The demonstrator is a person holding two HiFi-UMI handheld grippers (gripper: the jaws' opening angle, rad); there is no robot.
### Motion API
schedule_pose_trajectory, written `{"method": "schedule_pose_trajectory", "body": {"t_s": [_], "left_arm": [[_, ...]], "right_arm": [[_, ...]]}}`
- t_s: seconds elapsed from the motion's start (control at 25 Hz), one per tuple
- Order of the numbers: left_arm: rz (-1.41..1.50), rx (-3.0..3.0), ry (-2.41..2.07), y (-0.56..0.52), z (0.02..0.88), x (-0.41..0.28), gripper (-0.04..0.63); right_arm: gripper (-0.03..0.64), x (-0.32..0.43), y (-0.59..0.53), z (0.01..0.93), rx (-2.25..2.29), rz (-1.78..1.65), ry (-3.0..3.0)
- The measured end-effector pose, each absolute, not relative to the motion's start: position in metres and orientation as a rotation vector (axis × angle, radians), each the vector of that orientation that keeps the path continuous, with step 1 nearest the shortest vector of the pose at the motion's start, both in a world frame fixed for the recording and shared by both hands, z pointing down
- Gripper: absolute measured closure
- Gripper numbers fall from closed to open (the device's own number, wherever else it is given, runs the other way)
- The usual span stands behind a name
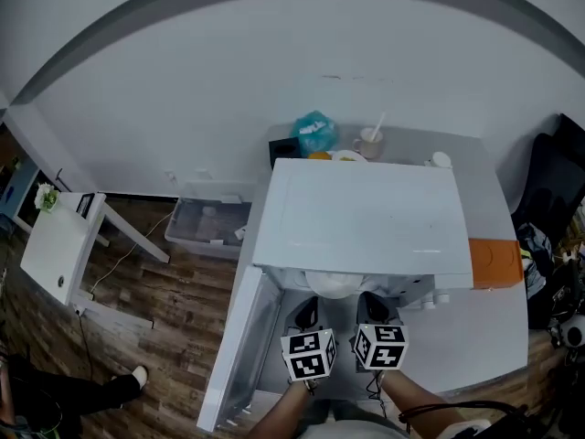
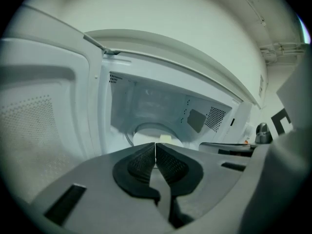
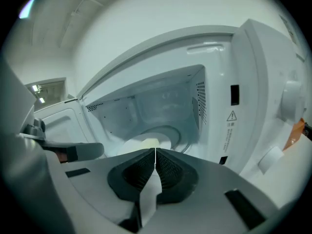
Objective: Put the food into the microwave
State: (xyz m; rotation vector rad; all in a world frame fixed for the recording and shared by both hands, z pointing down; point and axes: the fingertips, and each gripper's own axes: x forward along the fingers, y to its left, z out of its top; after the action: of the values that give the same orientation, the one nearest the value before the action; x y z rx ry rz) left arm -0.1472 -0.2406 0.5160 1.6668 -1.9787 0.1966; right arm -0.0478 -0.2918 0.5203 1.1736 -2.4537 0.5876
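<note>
Loading is the step in hand, we judge, with the plate at the mouth of the microwave (image 1: 361, 213). The oven fills the centre of the head view, and its door (image 1: 239, 346) stands open at lower left. Plate (image 1: 334, 284): white, low centre, half under the oven's front edge. Left gripper (image 2: 155, 152) and right gripper (image 3: 155, 155): side by side, each clenched on the plate's near rim. Food (image 3: 148, 142): pale yellow, on the plate just beyond the jaws. Next move, we reckon: ease forward level, set down, let go.
</note>
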Motion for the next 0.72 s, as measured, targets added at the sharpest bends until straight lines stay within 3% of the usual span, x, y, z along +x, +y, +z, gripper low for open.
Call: {"method": "schedule_pose_trajectory", "body": {"t_s": [0.72], "left_arm": [[0.164, 1.752, -1.968, -0.205, 0.476, -0.115, 0.592]], "right_arm": [[0.595, -0.033, -0.238, 0.479, 1.091, 0.543, -2.557]]}}
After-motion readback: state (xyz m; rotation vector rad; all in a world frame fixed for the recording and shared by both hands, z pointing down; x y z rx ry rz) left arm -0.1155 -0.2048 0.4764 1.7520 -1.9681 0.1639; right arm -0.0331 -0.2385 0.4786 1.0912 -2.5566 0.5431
